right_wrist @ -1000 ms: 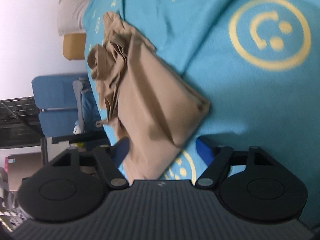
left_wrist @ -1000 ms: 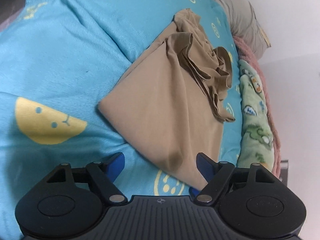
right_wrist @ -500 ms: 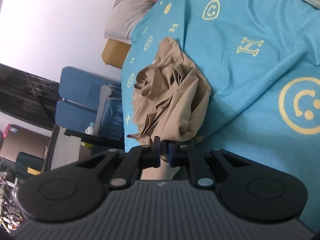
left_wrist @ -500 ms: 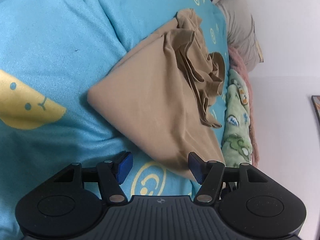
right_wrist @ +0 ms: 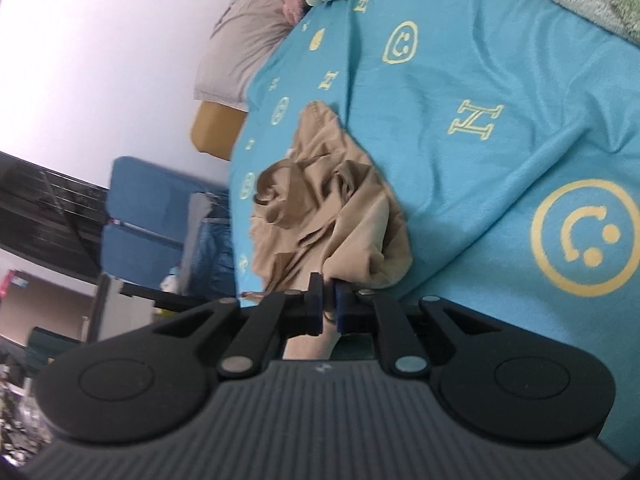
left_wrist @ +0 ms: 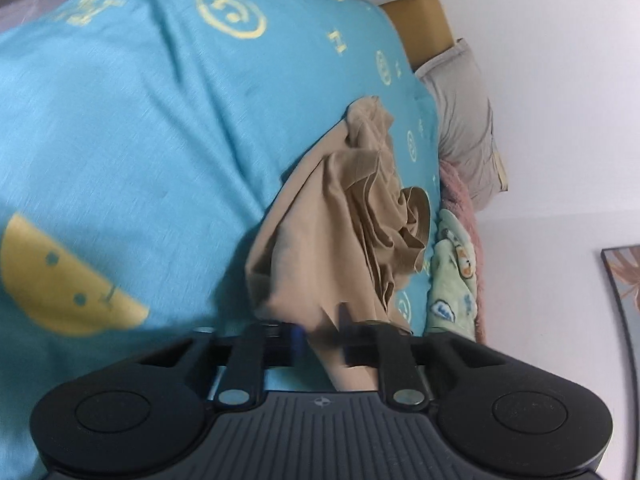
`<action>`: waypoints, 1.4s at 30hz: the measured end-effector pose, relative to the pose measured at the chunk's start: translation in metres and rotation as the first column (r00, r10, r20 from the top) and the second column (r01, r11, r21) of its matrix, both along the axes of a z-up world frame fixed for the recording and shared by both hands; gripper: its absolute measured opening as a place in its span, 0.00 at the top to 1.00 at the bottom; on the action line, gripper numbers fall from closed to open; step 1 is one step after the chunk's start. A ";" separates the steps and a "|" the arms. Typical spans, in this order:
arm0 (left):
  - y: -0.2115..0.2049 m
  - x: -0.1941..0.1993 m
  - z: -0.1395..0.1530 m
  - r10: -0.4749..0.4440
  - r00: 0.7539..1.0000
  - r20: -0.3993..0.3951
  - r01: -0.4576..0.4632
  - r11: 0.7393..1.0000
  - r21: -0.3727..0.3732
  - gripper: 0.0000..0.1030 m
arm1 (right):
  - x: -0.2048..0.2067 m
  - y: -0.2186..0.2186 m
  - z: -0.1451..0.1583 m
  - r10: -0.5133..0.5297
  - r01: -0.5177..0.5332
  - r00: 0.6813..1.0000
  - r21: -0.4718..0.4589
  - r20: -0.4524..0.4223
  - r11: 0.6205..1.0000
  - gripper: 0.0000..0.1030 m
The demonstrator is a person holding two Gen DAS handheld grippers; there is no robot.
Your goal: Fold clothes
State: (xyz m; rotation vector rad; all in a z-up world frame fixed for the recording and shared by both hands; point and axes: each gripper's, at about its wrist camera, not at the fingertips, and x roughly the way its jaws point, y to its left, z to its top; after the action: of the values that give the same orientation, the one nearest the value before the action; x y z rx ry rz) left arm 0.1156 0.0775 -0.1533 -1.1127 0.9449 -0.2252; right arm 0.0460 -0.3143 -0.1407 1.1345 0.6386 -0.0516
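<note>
Both claws, left (left_wrist: 320, 334) and right (right_wrist: 325, 307), pinch the tan garment's (right_wrist: 340, 216) near edge; we should lift evenly toward the pillow (right_wrist: 244, 52).

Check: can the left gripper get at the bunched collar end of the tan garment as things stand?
Probably not yet. The left gripper appears clamped on the near edge of the tan garment; the bunched collar end lies well ahead. Nothing blocks the path, but it must release first.

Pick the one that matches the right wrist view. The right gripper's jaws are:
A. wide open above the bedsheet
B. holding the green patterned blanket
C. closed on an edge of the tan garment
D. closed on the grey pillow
C: the right gripper has its jaws pinched together on an edge of the tan garment, which lies bunched on the blue bedsheet.
</note>
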 end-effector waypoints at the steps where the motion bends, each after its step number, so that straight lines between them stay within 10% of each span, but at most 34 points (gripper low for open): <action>1: 0.000 0.000 0.004 -0.003 1.000 0.022 0.003 1.000 0.008 0.92 | 0.001 0.000 0.000 -0.001 0.001 1.000 -0.007 0.001 1.000 0.91; 17: -0.006 -0.103 0.144 -0.092 0.919 0.382 0.039 0.989 0.145 0.96 | -0.064 0.011 0.092 0.007 0.026 0.971 -0.134 0.238 0.991 0.92; 28: 0.013 -0.256 0.146 -0.048 0.964 0.263 0.005 0.987 0.162 0.96 | -0.176 0.015 0.100 0.049 -0.040 0.993 -0.079 0.109 0.996 0.92; 33: -0.001 -0.212 0.154 -0.065 0.962 0.264 -0.006 0.965 0.261 0.96 | -0.131 0.022 0.100 0.022 -0.004 0.993 -0.148 0.117 0.989 0.92; 42: -0.034 -0.021 0.159 -0.113 0.987 0.118 0.058 0.919 0.389 0.94 | 0.012 0.023 0.100 -0.070 0.075 0.997 -0.219 0.032 0.973 0.92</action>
State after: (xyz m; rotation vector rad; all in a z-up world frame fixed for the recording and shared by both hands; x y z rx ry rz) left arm 0.0944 0.0433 0.0058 -0.6846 0.8687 -0.1756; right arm 0.0580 -0.2913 -0.0408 0.9418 0.5554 -0.1678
